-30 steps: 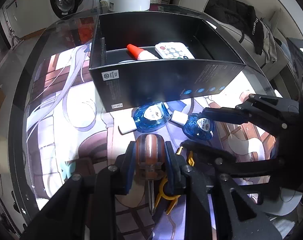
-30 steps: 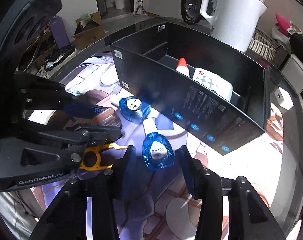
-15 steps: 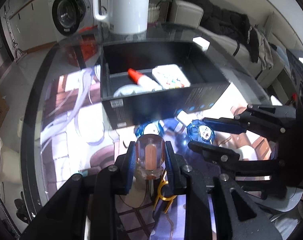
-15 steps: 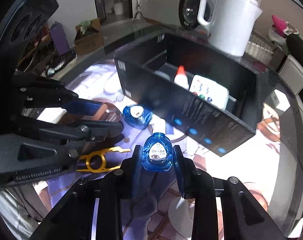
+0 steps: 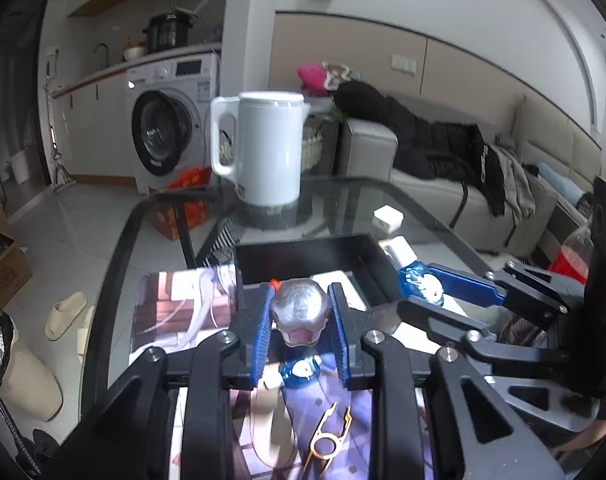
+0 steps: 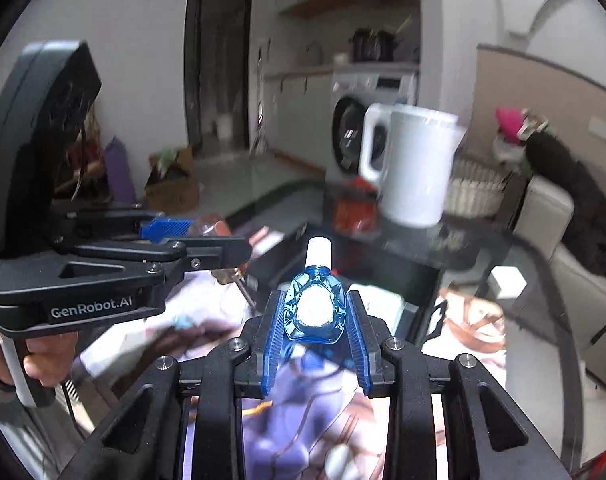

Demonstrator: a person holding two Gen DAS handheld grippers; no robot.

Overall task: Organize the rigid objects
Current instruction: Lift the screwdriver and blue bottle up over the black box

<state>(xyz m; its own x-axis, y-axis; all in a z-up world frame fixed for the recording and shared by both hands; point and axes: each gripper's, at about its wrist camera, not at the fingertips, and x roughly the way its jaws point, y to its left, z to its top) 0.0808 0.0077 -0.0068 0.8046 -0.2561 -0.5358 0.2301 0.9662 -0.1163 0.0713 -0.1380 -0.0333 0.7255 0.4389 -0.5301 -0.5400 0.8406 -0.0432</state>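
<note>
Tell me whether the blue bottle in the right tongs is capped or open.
Capped: the blue bottle carries a white cap on top, pointing up between the right tongs.

light: dim indoor, bluish cast | blur: heavy motion smear in right view, kettle [image 6: 417, 164] ghosted | left view sharper | distortion: fisheye, black vignette corners

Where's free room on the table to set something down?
Bare glass between the white kettle and the black box, left of the small white adapter. Crowded: near mat, with a blue bottle and yellow clip, both claws above it.
</note>
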